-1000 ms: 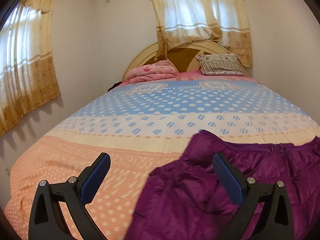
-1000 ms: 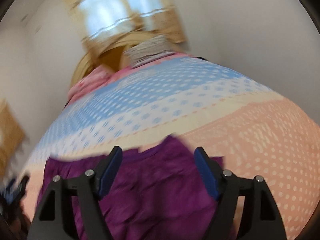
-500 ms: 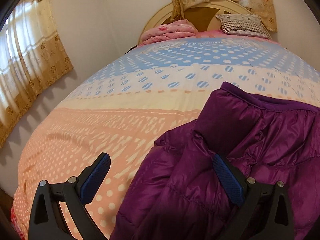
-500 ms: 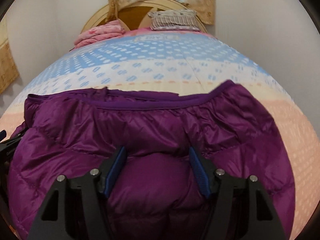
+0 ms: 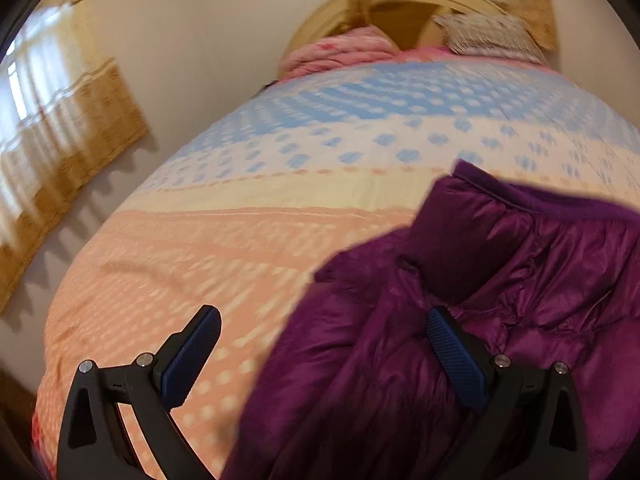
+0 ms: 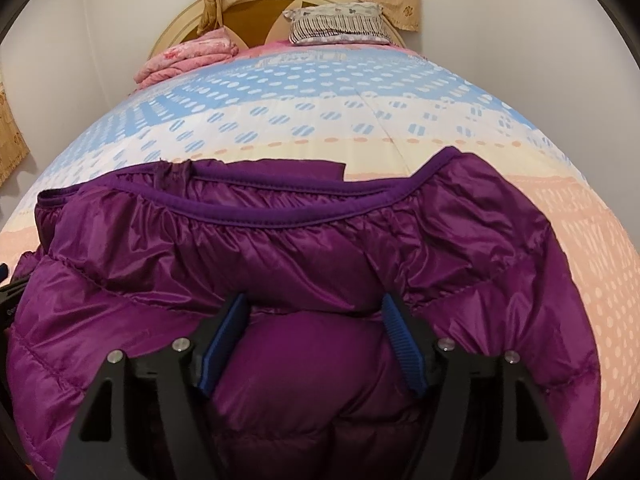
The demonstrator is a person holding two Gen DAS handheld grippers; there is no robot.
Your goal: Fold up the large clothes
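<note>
A purple puffer jacket (image 6: 280, 264) lies spread on the bed, its bound hem toward the headboard. In the left wrist view the jacket (image 5: 460, 320) fills the lower right. My left gripper (image 5: 324, 344) is open and empty above the jacket's left edge, its right finger (image 5: 456, 352) over the fabric. My right gripper (image 6: 312, 336) is over the jacket's middle with a puffed fold bulging between its blue pads (image 6: 224, 340). Its jaws are partly closed around that fold.
The bed (image 6: 320, 120) has a dotted blue, cream and orange cover. A folded pink blanket (image 6: 188, 56) and a striped pillow (image 6: 336, 24) lie by the headboard. A wall with curtains (image 5: 60, 160) runs close along the bed's left side.
My right gripper has dropped onto the jacket and narrowed around a fold. My left gripper has shifted slightly over the jacket's left edge, still open.
</note>
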